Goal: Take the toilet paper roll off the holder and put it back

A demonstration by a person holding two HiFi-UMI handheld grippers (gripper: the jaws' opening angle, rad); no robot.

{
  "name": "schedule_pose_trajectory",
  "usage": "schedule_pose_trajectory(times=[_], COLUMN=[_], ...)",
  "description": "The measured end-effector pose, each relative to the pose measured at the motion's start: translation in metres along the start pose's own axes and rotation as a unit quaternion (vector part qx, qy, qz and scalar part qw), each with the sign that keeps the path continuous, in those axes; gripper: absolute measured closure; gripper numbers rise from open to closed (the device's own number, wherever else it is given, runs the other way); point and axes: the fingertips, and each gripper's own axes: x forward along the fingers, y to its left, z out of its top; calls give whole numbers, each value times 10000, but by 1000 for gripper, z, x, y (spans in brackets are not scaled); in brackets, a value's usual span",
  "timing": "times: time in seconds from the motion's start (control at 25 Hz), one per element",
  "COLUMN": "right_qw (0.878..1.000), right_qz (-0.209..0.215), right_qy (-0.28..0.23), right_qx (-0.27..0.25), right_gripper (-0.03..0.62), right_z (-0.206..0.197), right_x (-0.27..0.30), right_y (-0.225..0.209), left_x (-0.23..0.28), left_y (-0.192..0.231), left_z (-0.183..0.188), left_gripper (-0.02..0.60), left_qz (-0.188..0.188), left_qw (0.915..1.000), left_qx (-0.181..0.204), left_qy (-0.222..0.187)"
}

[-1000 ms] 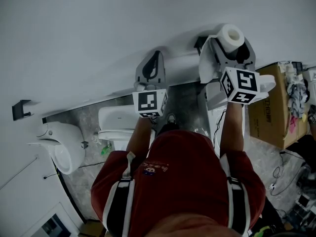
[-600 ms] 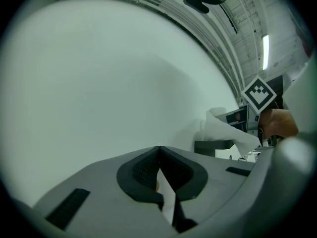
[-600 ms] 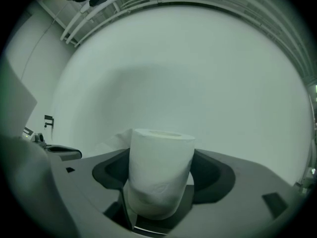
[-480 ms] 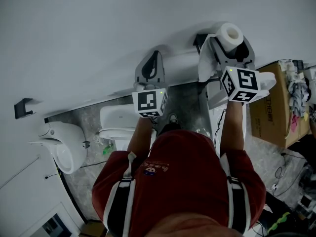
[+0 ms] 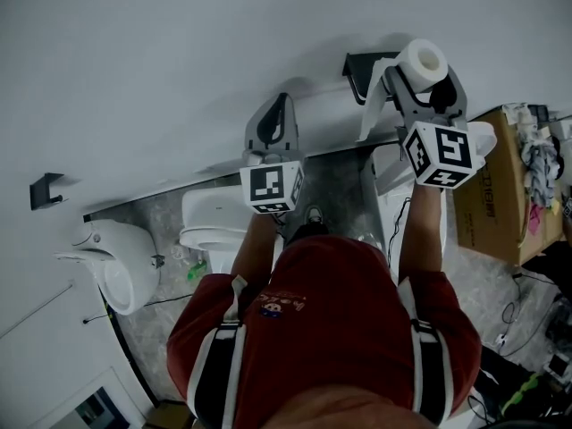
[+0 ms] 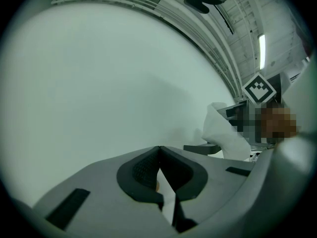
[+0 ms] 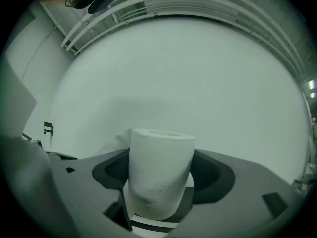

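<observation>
My right gripper (image 5: 421,77) is shut on the white toilet paper roll (image 5: 422,58), which stands upright between its jaws near the wall. A loose tail of paper (image 5: 370,107) hangs to the roll's left. The black holder bracket (image 5: 359,64) sticks out from the wall just left of the roll, bare. In the right gripper view the roll (image 7: 159,175) fills the gap of that gripper (image 7: 161,170). My left gripper (image 5: 275,121) is shut and empty, pointed at the wall left of the holder. In the left gripper view the holder's arm (image 6: 200,148) and paper tail (image 6: 224,133) show to the right.
Below stand a white toilet (image 5: 207,223), a white wall fixture (image 5: 112,271) at the left and a cardboard box (image 5: 496,199) with clutter at the right. A second black bracket (image 5: 45,189) is on the wall at far left. Cables lie on the floor at the right.
The right gripper with the roll has shifted slightly right and away from the holder, so more of the black bracket shows. The left gripper has stayed put.
</observation>
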Motion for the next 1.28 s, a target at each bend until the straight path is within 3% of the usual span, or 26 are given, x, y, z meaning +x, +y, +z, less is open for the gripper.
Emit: schedule_pose_trajectory(times=[0.68,0.92,1.28], right_qw=[9987,9982,9982], right_qz=[-467,-535,-432], right_qy=[-102,-3,174], right_qx=[200,253,380], right_gripper=[230,230,232], right_z=[-2,-22,-74], right_x=[-91,-122,-159], right_y=[-67,-88,-90], left_x=[-16,-27,-64], left_y=[-65,-92,-112], left_z=[19,18,-2], left_gripper=[563,563,563], left_qz=[-78,-81,242], left_qw=[9997,9994,9990], left_qx=[198,299,380], left_qy=[-137,-163,64])
